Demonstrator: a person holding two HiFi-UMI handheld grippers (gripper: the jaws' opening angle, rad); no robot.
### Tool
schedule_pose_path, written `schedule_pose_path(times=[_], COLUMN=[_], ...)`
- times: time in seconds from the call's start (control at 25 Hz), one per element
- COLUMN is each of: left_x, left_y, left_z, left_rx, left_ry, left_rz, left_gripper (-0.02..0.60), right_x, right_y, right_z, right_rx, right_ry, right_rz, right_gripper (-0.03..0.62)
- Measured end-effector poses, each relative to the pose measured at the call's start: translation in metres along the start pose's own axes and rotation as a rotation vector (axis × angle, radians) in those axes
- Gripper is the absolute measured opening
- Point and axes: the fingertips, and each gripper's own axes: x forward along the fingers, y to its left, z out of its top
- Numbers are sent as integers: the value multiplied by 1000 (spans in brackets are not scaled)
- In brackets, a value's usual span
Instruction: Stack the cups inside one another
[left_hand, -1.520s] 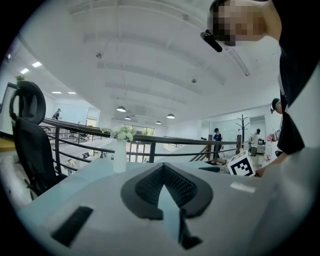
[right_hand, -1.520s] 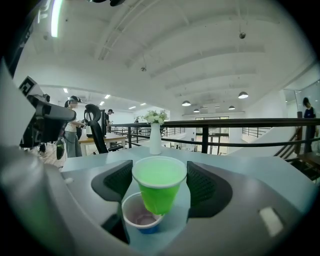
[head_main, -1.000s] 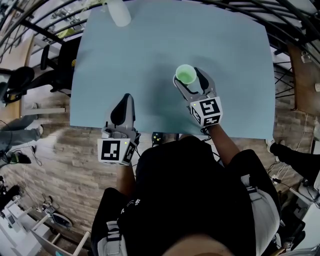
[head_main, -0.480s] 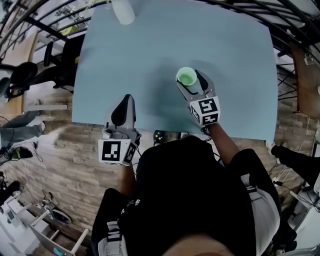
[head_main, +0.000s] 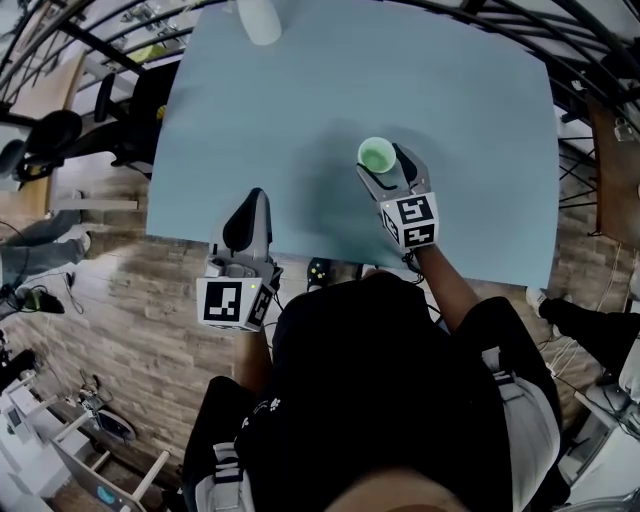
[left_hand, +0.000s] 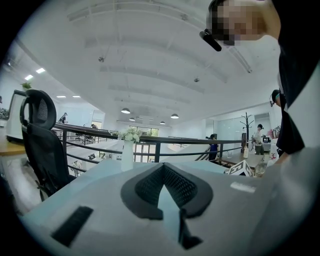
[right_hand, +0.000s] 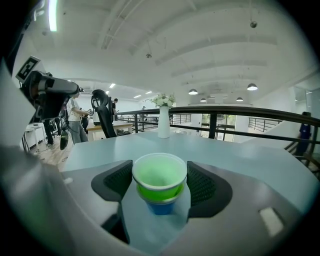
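From the head view, the right gripper (head_main: 384, 165) is gripping the green cup (head_main: 375, 154) over the table (head_main: 460, 120), well apart from the vase (head_main: 259, 18) and on its near-right side. The left gripper (head_main: 252, 200) is hovering farther from the vase again, by the table's near edge.

In the left gripper view, its jaws are pressing together on nothing, tips meeting, and the vase (left_hand: 127, 155) is standing far beyond them.

In the right gripper view, the pads are pressing on both sides of the green cup (right_hand: 160, 177), which is sitting inside a blue cup (right_hand: 161, 206). The vase (right_hand: 163, 121) is rising well behind the pair. The stacking looks done, so the risk lies in letting go. The blue cup is hanging only by its fit and may be slipping free if the nest is loose. Opening the jaws unevenly, or above the table instead of on it, risks tipping the light stack. Squeezing harder risks buckling the thin rim.
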Motion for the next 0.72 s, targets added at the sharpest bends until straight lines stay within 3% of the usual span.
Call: schedule_pose_path(times=[0.72], left_x=[-18], left_y=[5], left_z=[-2], left_rx=[-7], left_ry=[-4], left_rz=[49], left_gripper=[-12], right_x=[10], right_y=[9], right_z=[-20], right_rx=[-26], right_ry=[62], right_rz=[23], right_gripper=[357])
